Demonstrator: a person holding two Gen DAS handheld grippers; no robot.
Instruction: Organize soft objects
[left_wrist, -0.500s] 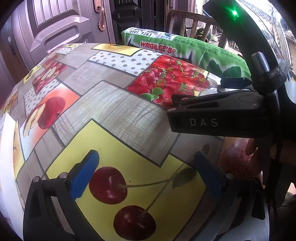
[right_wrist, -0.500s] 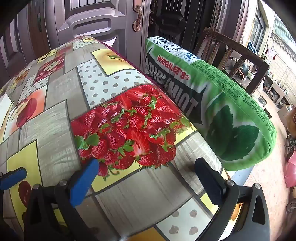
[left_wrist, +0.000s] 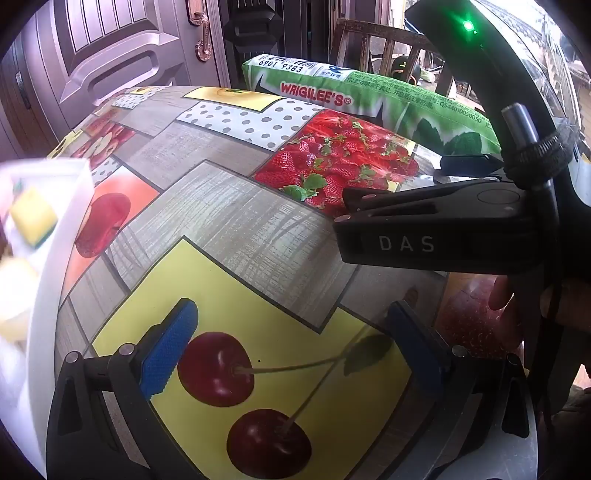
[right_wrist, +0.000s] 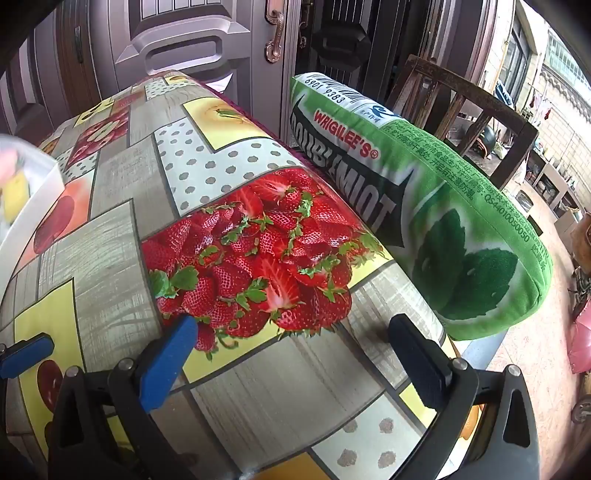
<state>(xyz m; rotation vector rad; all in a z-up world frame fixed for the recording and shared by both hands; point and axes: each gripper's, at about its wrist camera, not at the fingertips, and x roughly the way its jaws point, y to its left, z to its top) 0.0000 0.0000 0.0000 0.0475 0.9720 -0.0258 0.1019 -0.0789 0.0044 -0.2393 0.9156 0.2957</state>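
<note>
Both grippers gaping, nothing between the pads. Left gripper (left_wrist: 291, 332) hangs over the table (left_wrist: 236, 236), above the cherry print on the fruit-patterned cloth — blue pads apart, empty. Right gripper (right_wrist: 291, 350) likewise released, tilted down over the strawberry patch; in the left wrist view it shows as a black body (left_wrist: 436, 236) with fingers of a hand (left_wrist: 513, 317) under it. Green pillow (right_wrist: 443, 221) printed like a gum pack lies along the table's far right edge, leaning out past it, in front of a wooden chair (right_wrist: 469, 99). Neither gripper touches the pillow. White tray (left_wrist: 55, 258) blurred at the left edge — yellow sponge (left_wrist: 33, 216) inside. Door (right_wrist: 177, 48) behind.
</note>
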